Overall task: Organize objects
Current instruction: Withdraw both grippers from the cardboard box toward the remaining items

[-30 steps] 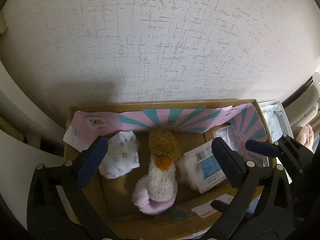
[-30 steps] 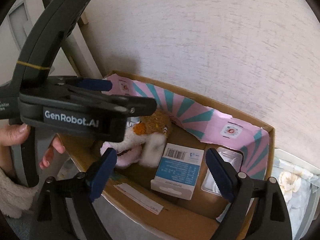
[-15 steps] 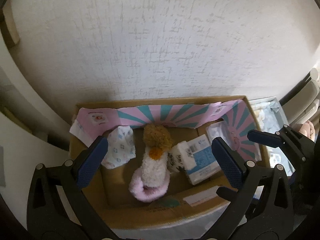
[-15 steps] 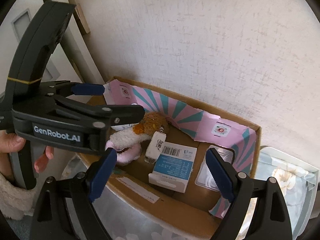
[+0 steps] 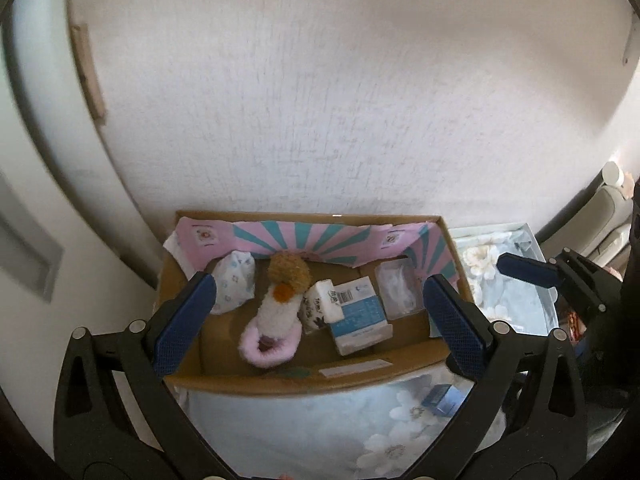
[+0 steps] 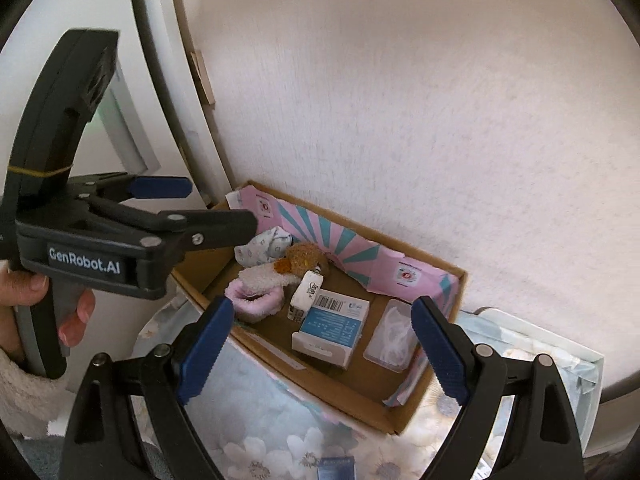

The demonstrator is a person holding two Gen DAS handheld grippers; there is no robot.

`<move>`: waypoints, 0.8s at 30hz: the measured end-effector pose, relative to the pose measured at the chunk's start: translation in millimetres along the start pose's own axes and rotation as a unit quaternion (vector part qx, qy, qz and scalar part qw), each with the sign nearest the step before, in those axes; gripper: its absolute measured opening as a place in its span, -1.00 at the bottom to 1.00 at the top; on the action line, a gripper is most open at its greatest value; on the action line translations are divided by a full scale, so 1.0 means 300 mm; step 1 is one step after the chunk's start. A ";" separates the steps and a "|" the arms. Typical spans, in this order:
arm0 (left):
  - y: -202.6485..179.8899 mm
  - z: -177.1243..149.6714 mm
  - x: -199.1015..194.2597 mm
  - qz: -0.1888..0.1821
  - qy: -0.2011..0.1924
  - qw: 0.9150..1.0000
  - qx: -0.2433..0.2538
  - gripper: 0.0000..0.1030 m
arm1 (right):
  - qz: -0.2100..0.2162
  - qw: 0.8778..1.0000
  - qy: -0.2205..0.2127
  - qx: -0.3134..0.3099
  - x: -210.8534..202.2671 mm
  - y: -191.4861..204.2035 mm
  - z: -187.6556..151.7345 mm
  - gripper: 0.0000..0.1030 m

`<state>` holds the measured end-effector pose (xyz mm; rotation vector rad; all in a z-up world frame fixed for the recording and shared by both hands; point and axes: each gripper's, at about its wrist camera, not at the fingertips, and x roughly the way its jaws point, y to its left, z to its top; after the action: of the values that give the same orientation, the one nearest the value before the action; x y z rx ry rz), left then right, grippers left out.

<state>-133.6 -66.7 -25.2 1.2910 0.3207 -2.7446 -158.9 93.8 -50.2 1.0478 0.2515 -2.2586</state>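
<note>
An open cardboard box (image 5: pixel 304 380) (image 6: pixel 340 396) with a pink and teal liner sits against the wall on a floral bedcover. In it lie a patterned white sock (image 5: pixel 234 286), a fluffy pink and white slipper sock with a brown plush top (image 5: pixel 276 316) (image 6: pixel 264 284), a small tissue pack (image 5: pixel 322 306) (image 6: pixel 306 290), a blue and white carton (image 5: pixel 358 320) (image 6: pixel 332 326) and a clear plastic packet (image 5: pixel 398 290) (image 6: pixel 390 334). My left gripper (image 5: pixel 320 320) (image 6: pixel 188 204) is open and empty above the box. My right gripper (image 6: pixel 322 354) is open and empty, also above it.
A textured white wall stands right behind the box. A small blue box (image 5: pixel 442 400) (image 6: pixel 334 468) lies on the floral bedcover (image 5: pixel 320 432) in front. A white door frame is at the left. A cream chair (image 5: pixel 608 216) is at the far right.
Both grippers have pulled back and up from the box, so it looks smaller and the bedcover in front shows. Both stay open. The tissue pack now lies beside the carton.
</note>
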 end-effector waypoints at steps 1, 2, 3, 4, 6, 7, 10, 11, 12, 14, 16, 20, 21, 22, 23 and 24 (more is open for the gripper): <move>-0.014 -0.007 -0.031 0.004 -0.013 1.000 0.001 1.00 | 0.000 1.000 -0.004 -0.001 -0.020 -0.004 -0.001 0.72; -0.024 -0.013 -0.058 0.003 -0.025 1.000 0.002 1.00 | 0.000 1.000 -0.008 -0.002 -0.042 -0.009 -0.004 0.72; -0.036 -0.020 -0.086 0.003 -0.037 0.999 0.003 1.00 | -0.001 1.000 -0.013 -0.003 -0.068 -0.016 -0.007 0.72; -0.048 -0.028 -0.119 0.008 -0.048 0.999 0.003 1.00 | -0.001 1.000 -0.015 -0.003 -0.083 -0.020 -0.010 0.72; -0.066 -0.040 -0.157 0.011 -0.057 0.998 0.003 1.00 | -0.003 1.000 -0.022 -0.005 -0.132 -0.032 -0.018 0.72; -0.076 -0.048 -0.181 0.011 -0.062 0.998 0.002 1.00 | -0.002 1.000 -0.024 -0.005 -0.152 -0.038 -0.022 0.72; -0.103 -0.072 -0.226 0.017 -0.070 0.997 0.000 1.00 | -0.003 1.000 -0.031 -0.005 -0.208 -0.057 -0.039 0.72; -0.114 -0.082 -0.241 0.019 -0.073 0.997 -0.001 1.00 | -0.004 0.999 -0.033 -0.006 -0.219 -0.063 -0.048 0.72; -0.123 -0.089 -0.253 0.021 -0.074 0.997 -0.001 1.00 | -0.005 0.999 -0.036 -0.006 -0.227 -0.069 -0.056 0.72; -0.149 -0.110 -0.279 0.021 -0.079 0.997 0.001 1.00 | -0.007 0.999 -0.040 -0.005 -0.266 -0.083 -0.070 0.72; -0.177 -0.131 -0.299 0.024 -0.082 0.996 0.003 1.00 | -0.011 0.999 -0.042 -0.006 -0.296 -0.098 -0.088 0.72; -0.226 -0.173 -0.326 0.022 -0.086 0.996 0.005 1.00 | -0.020 0.999 -0.045 -0.007 -0.342 -0.129 -0.124 0.72; -0.238 -0.182 -0.332 0.021 -0.087 0.996 0.005 1.00 | -0.022 0.999 -0.045 -0.007 -0.351 -0.137 -0.133 0.72; -0.253 -0.195 -0.337 0.020 -0.088 0.996 0.005 1.00 | -0.024 0.999 -0.045 -0.006 -0.361 -0.146 -0.143 0.72; -0.265 -0.205 -0.341 0.019 -0.088 0.996 0.005 1.00 | -0.026 0.999 -0.045 -0.006 -0.369 -0.157 -0.155 0.72; -0.277 -0.215 -0.345 0.018 -0.089 0.996 0.006 1.00 | -0.027 0.999 -0.044 -0.006 -0.375 -0.166 -0.165 0.72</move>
<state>-33.3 28.3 26.9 1.0343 0.2645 -2.8075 -103.9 205.5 -4.0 0.9425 0.2584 -2.3423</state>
